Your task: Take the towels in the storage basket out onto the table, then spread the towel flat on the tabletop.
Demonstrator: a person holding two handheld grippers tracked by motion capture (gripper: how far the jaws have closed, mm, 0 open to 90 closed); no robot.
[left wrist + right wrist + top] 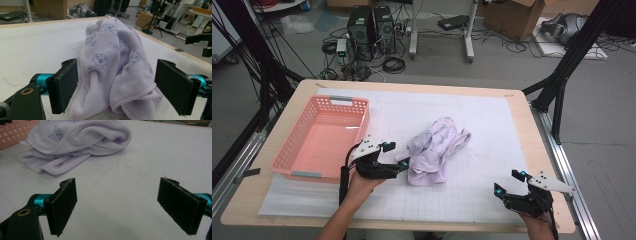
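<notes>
The lilac towel [435, 150] lies crumpled at the centre of the frame on the table [492, 125]. The left hand-held gripper [403, 165] is open around its edge; the right hand-held gripper [507, 182], lower right, is open too.

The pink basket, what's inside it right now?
The pink basket looks empty in the high view: only its bare pink floor shows. The near wall hides a thin strip of that floor. The lilac towel lies outside, on the mat beside it.

Left hand-held gripper [404, 165] jaws spread (wide), right hand-held gripper [508, 183] likewise
</notes>
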